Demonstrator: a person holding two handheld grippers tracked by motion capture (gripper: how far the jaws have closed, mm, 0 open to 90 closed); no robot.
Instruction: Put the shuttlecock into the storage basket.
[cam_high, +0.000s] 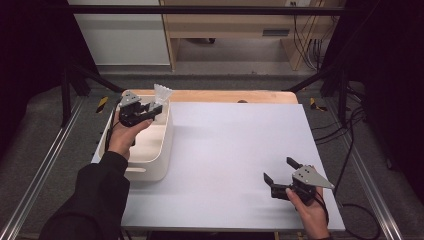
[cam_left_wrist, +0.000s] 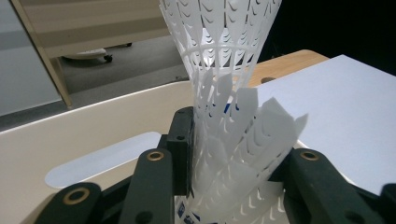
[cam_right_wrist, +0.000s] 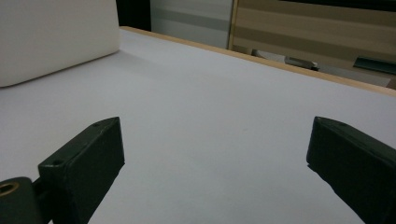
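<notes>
Left gripper (cam_high: 150, 111) clamped on a white plastic mesh sleeve (cam_left_wrist: 224, 93), held over the far end of the cream bin (cam_high: 162, 155) at the mat's far left corner. Sleeve pinched low down, crumpled between the jaws, upper part flaring up and outward like a cone; seen from above as a small white tuft (cam_high: 163, 92) poking past the bin's far rim. Probably feather-light, soft and springy: thin perforated strips, easily crushed or torn, likely to spring back once released, perhaps slippery where the plastic is smooth. Best gripped where layers bunch together, near the narrow end, as now; a hold on the open flared rim would likely just fold a few strips and slip. No great squeeze needed, only enough to stop it sliding. Left hand (cam_high: 125, 132) raised above the bin, wrist bent so the jaws point away toward the far edge and slightly up, sleeved forearm running in from the near left. Right gripper (cam_high: 280, 172) spread wide, nothing between the jaws, sitting low by the white mat (cam_high: 225, 150) near its near right corner, jaws aimed left and away across the bare surface, toward the bin. Right hand (cam_high: 307, 205) wrapped round the body from the near edge.
</notes>
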